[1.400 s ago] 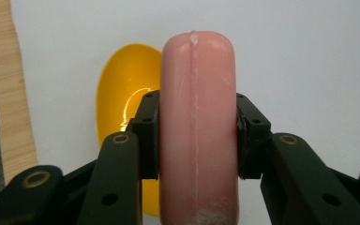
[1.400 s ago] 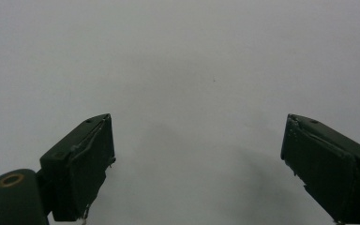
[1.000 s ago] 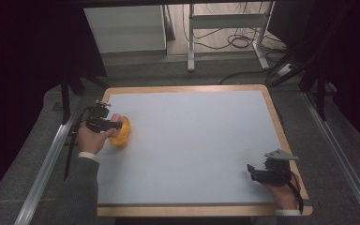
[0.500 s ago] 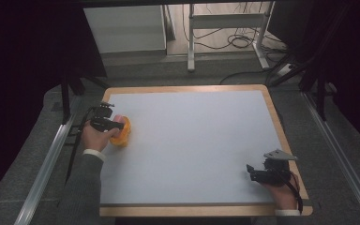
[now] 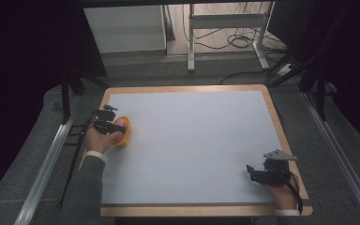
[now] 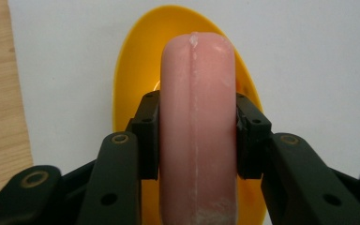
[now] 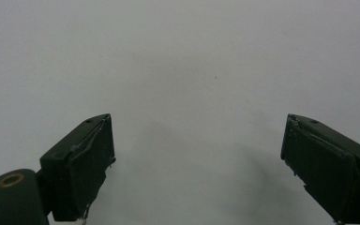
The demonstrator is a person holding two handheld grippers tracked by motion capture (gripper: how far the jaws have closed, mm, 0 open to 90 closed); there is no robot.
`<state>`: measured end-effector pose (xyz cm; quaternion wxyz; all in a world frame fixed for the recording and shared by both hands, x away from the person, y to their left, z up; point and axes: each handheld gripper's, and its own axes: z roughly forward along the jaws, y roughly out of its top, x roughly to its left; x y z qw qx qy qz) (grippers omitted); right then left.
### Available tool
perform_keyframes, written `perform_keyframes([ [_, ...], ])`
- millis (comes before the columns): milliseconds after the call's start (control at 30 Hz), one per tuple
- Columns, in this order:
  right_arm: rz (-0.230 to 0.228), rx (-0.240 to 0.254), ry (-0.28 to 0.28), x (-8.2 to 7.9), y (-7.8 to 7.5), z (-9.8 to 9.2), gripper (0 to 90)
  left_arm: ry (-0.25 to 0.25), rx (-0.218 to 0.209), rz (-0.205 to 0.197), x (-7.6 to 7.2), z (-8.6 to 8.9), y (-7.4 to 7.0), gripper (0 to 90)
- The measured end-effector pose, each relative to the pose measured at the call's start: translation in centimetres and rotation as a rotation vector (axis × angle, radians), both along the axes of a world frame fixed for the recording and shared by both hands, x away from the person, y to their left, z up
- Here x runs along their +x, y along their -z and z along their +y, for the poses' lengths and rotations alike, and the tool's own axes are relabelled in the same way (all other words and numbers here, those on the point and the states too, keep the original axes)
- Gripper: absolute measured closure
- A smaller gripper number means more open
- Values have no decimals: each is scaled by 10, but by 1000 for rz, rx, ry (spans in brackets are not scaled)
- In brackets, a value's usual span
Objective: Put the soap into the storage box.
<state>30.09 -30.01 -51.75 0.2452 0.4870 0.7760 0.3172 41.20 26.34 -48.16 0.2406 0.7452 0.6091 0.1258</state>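
Note:
A pink rounded bar [image 6: 198, 61] stands lengthwise between the jaws of my left gripper [image 6: 198, 101], which is shut on its sides. Right under it lies a yellow oval dish [image 6: 136, 61]; whether the bar touches the dish I cannot tell. From above, the left gripper [image 5: 110, 123] is near the board's left edge, over the yellow dish [image 5: 124, 136]. My right gripper [image 5: 253, 173] rests low at the front right of the board. Its jaws stand wide apart in the right gripper view [image 7: 198, 121], with only white surface between them.
The white board has a wooden rim [image 5: 183, 88] and sits on a grey carpeted stand. A strip of that wooden rim [image 6: 0, 93] runs close to the dish on the left. Metal rails [image 5: 47, 164] flank the stand, and table legs and cables lie behind it.
My left gripper has sunk a little with the pink bar, closer to the yellow dish. The right gripper has kept still.

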Motion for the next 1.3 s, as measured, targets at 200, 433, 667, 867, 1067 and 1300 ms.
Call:
perform_keyframes([
  [200, -1, -1, 7, 0, 1, -2, 96, -17, 6, -58, -7, -1, -14, 335],
  [433, -1, -5, 6, 0, 1, -1, 96, 26, -47, -153, -32, 1, -31, 238],
  [667, -2, -10, 2, 0, 1, 1, 96, 168, -105, -167, -62, -14, -31, 226],
  [867, -5, -8, 3, 0, 0, 0, 96, 236, -134, -192, -86, -22, -21, 233],
  [1067, -5, -9, 4, 0, 0, 0, 96, 283, -141, -210, -99, -29, -15, 232],
  [1300, -7, -11, 3, -1, -1, 1, 96, 319, -148, -213, -118, -40, -1, 229],
])
